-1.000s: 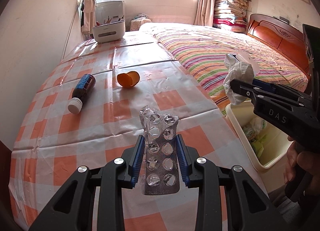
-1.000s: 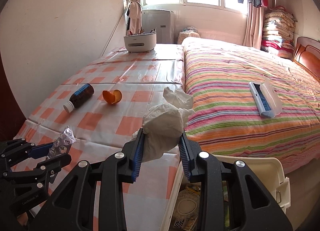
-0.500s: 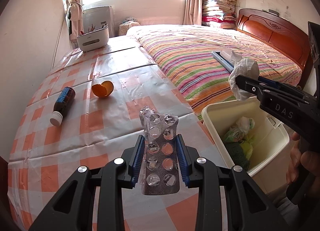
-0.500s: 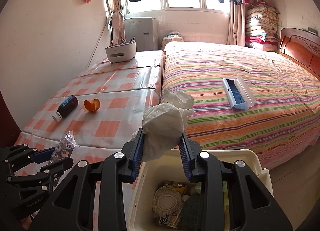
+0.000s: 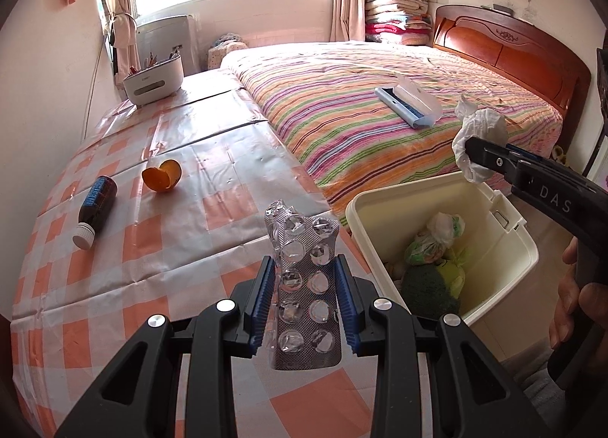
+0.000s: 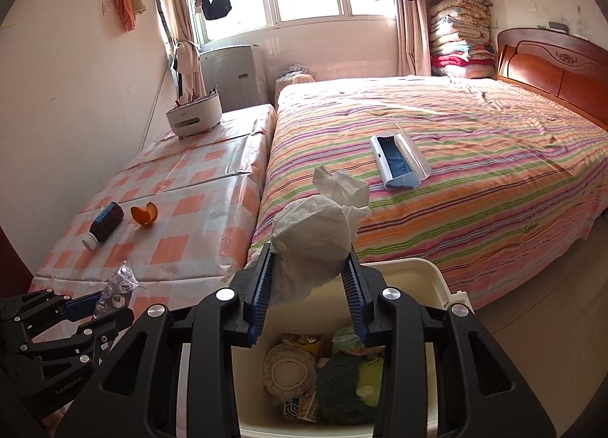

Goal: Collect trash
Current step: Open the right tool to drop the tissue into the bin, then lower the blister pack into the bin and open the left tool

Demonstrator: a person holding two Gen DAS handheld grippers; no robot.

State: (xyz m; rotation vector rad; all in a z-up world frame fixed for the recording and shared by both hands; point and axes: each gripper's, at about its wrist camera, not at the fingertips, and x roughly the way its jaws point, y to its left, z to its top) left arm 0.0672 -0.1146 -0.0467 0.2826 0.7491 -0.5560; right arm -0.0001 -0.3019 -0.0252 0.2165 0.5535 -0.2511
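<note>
Dropping: right tongs, jaws just easing apart, hold a crumpled white tissue wad above the cream plastic bin.
Waiting: left tongs clamp a spent silver blister pack over the checked tabletop.
Next: likely let go, then swing left binward.
Unclear: bin's near rim cut off; its contents indistinct.

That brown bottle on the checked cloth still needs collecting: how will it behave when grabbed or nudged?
The brown bottle lies on its side, so a nudge would probably roll it across the glossy tablecloth. Its round, smooth body may slip between fingers unless gripped across the middle. It looks rigid; whether it is full, hence heavy, cannot be told.
</note>
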